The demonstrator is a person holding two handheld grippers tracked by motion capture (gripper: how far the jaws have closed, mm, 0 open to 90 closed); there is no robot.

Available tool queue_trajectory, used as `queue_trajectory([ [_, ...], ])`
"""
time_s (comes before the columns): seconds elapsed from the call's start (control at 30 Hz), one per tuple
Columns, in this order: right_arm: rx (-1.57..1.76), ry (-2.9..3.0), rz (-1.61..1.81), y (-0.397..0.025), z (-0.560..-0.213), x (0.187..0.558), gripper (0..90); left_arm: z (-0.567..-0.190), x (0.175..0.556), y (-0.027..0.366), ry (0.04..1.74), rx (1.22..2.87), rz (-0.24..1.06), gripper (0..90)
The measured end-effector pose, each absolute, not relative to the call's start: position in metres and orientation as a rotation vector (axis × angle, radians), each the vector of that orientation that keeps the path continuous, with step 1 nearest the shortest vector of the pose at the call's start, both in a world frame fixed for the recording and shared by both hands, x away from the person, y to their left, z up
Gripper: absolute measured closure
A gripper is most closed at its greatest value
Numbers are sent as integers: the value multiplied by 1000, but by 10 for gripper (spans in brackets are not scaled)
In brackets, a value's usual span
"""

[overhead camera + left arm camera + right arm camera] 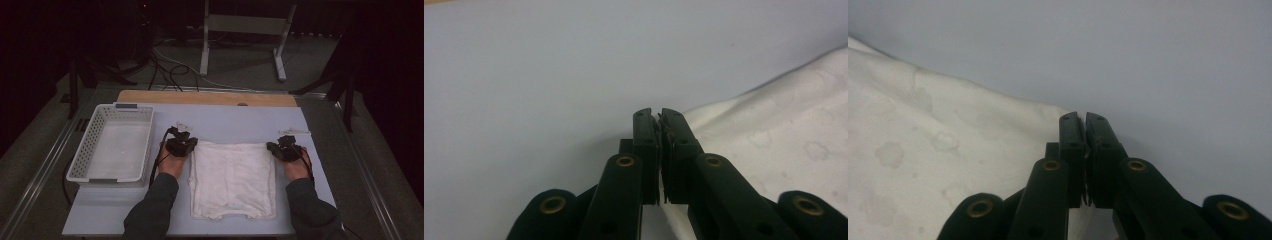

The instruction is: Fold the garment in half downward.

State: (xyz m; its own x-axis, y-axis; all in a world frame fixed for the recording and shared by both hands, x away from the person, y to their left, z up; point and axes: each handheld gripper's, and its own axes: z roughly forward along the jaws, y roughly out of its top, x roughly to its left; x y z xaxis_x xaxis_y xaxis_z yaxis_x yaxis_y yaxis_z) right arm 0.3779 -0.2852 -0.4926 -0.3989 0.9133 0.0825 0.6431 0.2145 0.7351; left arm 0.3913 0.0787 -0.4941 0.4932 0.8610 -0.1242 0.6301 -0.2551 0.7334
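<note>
Nearest the camera in the high view, two dark-sleeved forearms come in at 6 o'clock, one on each side of a white folded cloth (232, 180) that lies flat at the centre of the tabletop (235, 120). The left gripper (181, 146) sits at the cloth's far-left corner, about 10 o'clock from its middle; the right gripper (286, 150) sits at the far-right corner, about 2 o'clock. In the left gripper view the fingers (645, 145) are pressed together with only a hairline seam between them, and the cloth's edge (774, 135) runs up to them from the right; whether any fabric is pinched in the seam I cannot tell. The right gripper view mirrors this: fingers (1072, 145) closed, cloth (938, 150) reaching them from the left, faint water-like stains on the weave. Judgement: the symmetric corner placement suits lifting or folding the far edge toward the person, both corners moving together so the layers stay square. A white perforated basket (114, 145), empty, stands at 9 o'clock, just beside the left hand, likely the destination for the finished cloth. The tabletop is pale blue-grey and matte, with a wooden strip (207, 98) along its far edge. Beyond, at 12 o'clock, the room is dark: grey floor, loose black cables (170, 70), a white metal stand (245, 35).
</note>
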Motion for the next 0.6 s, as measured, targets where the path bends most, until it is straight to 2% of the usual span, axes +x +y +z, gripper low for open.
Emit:
queue_trajectory([
  [0.2,1458,2119,1018,-285,-495,380,865,-495,394,78,1254,1977,395,863],
  [0.23,1456,2122,1021,-285,-495,381,853,-495,394,78,1257,1971,389,797],
  [0.27,1458,2119,1023,-285,-496,380,799,-495,394,78,1262,1965,383,797],
  [0.3,1474,2097,1033,-287,-495,380,615,-495,394,79,1263,1948,341,688],
  [0.33,1490,2080,1056,-288,-495,380,542,-495,394,79,1263,1948,341,625],
  [0.37,1490,2080,1056,-288,-495,380,542,-495,393,79,1254,1933,325,625],
  [0.4,1493,2066,1083,-289,-493,378,401,-494,392,80,1239,1927,317,566],
  [0.6,1503,2063,1108,-288,-489,374,252,-488,387,83,1172,1867,235,405],
])
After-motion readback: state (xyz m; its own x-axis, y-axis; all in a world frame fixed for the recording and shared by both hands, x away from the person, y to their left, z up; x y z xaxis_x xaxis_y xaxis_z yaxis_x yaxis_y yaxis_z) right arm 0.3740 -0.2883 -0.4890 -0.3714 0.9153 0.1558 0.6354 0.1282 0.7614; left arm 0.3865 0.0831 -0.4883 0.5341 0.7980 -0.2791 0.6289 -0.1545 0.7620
